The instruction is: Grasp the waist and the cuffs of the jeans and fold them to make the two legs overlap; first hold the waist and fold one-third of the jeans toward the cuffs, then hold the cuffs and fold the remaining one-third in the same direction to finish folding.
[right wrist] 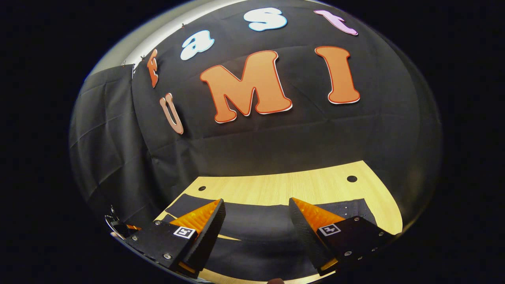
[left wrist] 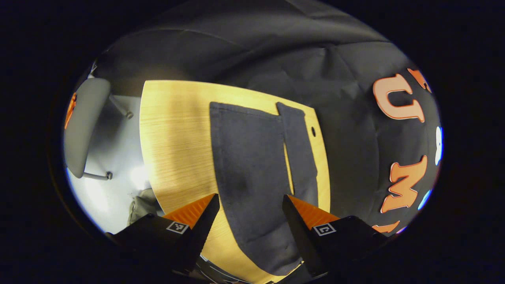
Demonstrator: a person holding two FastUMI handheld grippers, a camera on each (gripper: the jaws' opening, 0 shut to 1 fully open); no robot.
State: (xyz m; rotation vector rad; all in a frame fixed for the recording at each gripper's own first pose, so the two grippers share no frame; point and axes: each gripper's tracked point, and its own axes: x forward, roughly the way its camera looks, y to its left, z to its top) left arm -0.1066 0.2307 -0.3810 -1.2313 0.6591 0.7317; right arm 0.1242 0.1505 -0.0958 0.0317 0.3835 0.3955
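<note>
Dark jeans (left wrist: 252, 165) lie flat on a light wooden table (left wrist: 173, 142), with the two legs side by side and a narrow strip of wood showing between them. My left gripper (left wrist: 250, 201) hovers open above one end of the jeans, nothing between its fingers. In the right gripper view the jeans (right wrist: 256, 221) stretch across the table (right wrist: 300, 185) just below my right gripper (right wrist: 256, 205), which is open and holds nothing. I cannot tell from these views which end is the waist.
A grey chair (left wrist: 85, 126) stands on the pale floor to the left of the table in the left gripper view. The black cloth wall (right wrist: 252, 138) rises right behind the table's far edge. Two small holes (right wrist: 351, 178) mark the tabletop.
</note>
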